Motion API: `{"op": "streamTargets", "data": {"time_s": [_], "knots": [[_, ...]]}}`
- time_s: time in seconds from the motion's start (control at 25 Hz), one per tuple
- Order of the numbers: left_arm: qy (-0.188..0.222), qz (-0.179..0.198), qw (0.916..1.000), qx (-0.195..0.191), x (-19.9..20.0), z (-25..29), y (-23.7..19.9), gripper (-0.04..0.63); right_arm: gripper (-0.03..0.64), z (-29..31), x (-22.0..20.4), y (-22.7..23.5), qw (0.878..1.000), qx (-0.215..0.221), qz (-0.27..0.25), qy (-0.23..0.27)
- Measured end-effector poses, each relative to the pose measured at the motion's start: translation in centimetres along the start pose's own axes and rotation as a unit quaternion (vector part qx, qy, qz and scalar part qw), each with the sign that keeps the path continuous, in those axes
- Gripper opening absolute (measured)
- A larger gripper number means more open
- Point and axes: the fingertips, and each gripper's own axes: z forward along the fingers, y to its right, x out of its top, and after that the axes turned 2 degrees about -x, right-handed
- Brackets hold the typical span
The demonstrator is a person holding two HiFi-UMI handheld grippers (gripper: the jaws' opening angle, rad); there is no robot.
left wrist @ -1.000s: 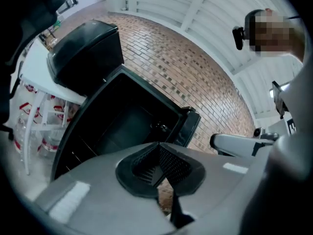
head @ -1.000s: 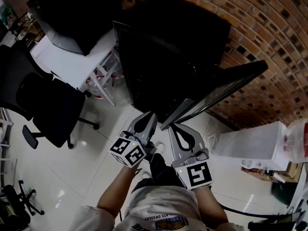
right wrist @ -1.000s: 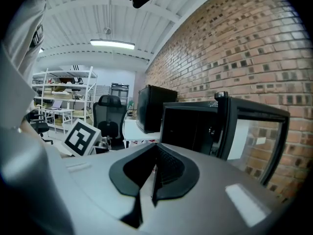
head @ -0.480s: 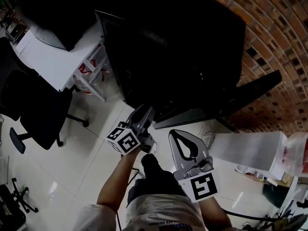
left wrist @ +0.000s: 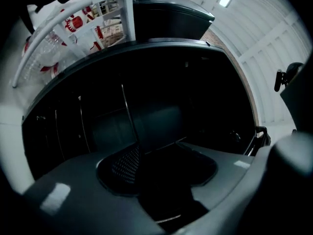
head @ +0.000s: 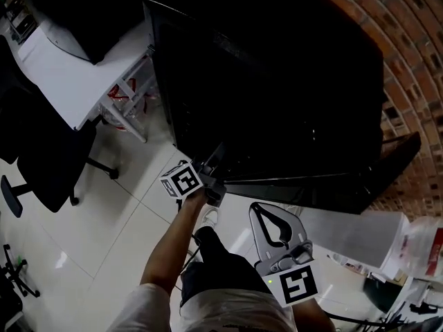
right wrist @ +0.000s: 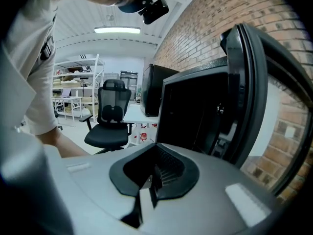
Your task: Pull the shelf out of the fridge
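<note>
The left gripper reaches into the dark fridge with its jaws apart, and the thin front edge of the shelf runs straight ahead into the gap between them, though contact with the pads cannot be made out. The right gripper hangs back outside, off to the left gripper's right, with its jaws pressed together on nothing, below the open fridge door. A white table stands well off to the left gripper's left.

black fridge, black office chair. red-brown brick wall with pale mortar grid. white glossy floor tiles. grey left gripper and grey right gripper, each with black-and-white square markers.
</note>
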Motion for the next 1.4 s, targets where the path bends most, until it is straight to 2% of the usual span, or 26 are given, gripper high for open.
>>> {"op": "streamTargets", "data": {"time_s": [0.12,0.24,0.48,0.8,0.92,1.08,1.16,1.28,1.4], "knots": [[0.001,-0.04,0.9991,-0.01,-0.3,1.3,-1.3,0.213,0.005,0.3,-0.9,0.2,1.0,0.005,-0.005,-0.019],[0.003,-0.059,0.9982,-0.009,-0.1,2.5,-2.3,0.217,0.005,0.8,-1.5,0.5,0.999,0.011,-0.007,-0.031],[-0.006,-0.079,0.9968,-0.013,0.2,5.1,-3.7,0.244,0.005,1.3,-1.8,1.0,0.998,0.023,-0.016,-0.047],[-0.003,-0.099,0.995,-0.013,0.1,8.4,-4.7,0.232,0.005,1.7,-1.5,0.5,0.997,0.052,-0.029,-0.048],[0.003,-0.124,0.9923,-0.005,0.3,9.3,-5.2,0.195,0.005,2.1,-1.3,0.4,0.997,0.057,-0.024,-0.045],[-0.004,-0.128,0.9918,-0.01,0.3,10.1,-5.1,0.079,0.005,2.5,-1.1,0.3,0.998,0.058,-0.01,-0.036],[-0.004,-0.147,0.9887,-0.025,0.4,10.4,-4.7,0.016,0.005,2.6,-1.2,0.2,0.998,0.06,-0.008,-0.035],[-0.003,-0.173,0.9844,-0.033,0.5,10.5,-4.7,0.014,0.005,2.5,-1.6,0.2,0.997,0.061,-0.009,-0.04],[-0.005,-0.179,0.9837,-0.016,0.5,10.4,-4.9,0.008,0.005,2.3,-1.8,0.3,0.997,0.058,-0.008,-0.043]]}}
